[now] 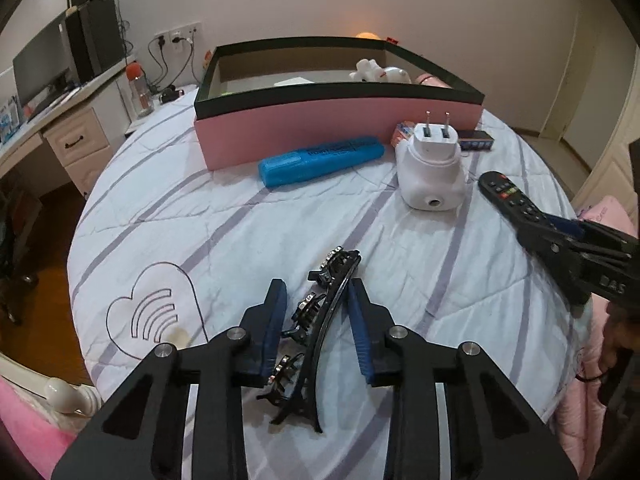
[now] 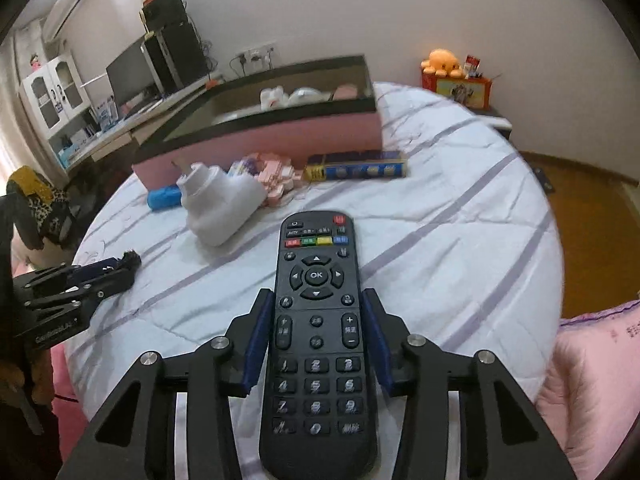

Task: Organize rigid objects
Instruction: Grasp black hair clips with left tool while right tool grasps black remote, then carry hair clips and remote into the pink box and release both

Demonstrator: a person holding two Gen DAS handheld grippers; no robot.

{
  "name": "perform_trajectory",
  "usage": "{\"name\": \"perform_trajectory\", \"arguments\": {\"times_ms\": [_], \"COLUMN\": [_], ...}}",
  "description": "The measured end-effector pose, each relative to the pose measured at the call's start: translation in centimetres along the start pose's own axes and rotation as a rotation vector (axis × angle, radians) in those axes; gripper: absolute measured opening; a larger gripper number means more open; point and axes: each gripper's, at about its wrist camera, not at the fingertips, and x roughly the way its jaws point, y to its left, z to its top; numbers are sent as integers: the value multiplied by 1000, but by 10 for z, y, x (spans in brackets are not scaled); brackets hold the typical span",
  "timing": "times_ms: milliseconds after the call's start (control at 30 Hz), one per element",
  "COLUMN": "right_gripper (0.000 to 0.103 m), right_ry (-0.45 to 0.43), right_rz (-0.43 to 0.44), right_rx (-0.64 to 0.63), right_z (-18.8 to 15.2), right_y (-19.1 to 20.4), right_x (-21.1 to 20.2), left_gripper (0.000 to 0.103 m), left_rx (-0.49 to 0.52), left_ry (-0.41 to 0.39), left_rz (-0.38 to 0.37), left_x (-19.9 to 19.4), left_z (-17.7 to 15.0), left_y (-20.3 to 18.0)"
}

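Observation:
A black hair clip (image 1: 316,344) with rhinestone teeth lies on the white striped bedspread (image 1: 240,240), and my left gripper (image 1: 316,286) is shut on it, a blue pad against each side. In the right wrist view that gripper (image 2: 120,266) is at the far left, low over the bed. A black remote control (image 2: 316,320) sits lengthwise in my right gripper (image 2: 318,294), whose pads press on its two long edges. In the left wrist view the remote (image 1: 508,196) sticks out of the right gripper (image 1: 540,224) at the right.
A pink box with a black rim (image 1: 320,136) stands at the back of the bed, with soft toys inside. In front of it lie a blue marker (image 1: 320,160), a white plug adapter (image 1: 434,172), small pink items (image 2: 276,180) and a battery pack (image 2: 356,170). A desk (image 1: 60,120) stands left.

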Motion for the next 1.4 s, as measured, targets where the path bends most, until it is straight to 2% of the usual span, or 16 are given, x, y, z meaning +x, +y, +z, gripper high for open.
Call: {"name": "perform_trajectory", "arguments": {"times_ms": [167, 367, 533, 567, 633, 700, 1067, 1400], "right_gripper": [49, 54, 55, 55, 45, 45, 44, 44], "right_ry": [-6, -10, -13, -11, -17, -18, -41, -107], "right_rz": [7, -23, -13, -19, -55, -53, 6, 37], "right_rx": [-7, -82, -82, -87, -92, -90, -71, -95], "right_z": [-2, -6, -6, -6, -6, -6, 2, 32], "right_y": [2, 10, 9, 10, 11, 10, 16, 24], "right_x": [1, 3, 2, 2, 2, 1, -7, -26], "left_gripper": [28, 28, 28, 28, 25, 18, 19, 19], "left_rx": [-4, 16, 1, 8, 19, 13, 9, 25], "left_ry": [-3, -10, -9, -10, -13, -23, -38, -116], "left_rz": [-30, -18, -36, -32, -36, -28, -73, -76], "left_x": [0, 0, -1, -1, -3, -7, -18, -40], "left_z": [-5, -7, -7, -7, -8, -9, -4, 27], "left_y": [2, -2, 1, 0, -2, -1, 3, 1]}}
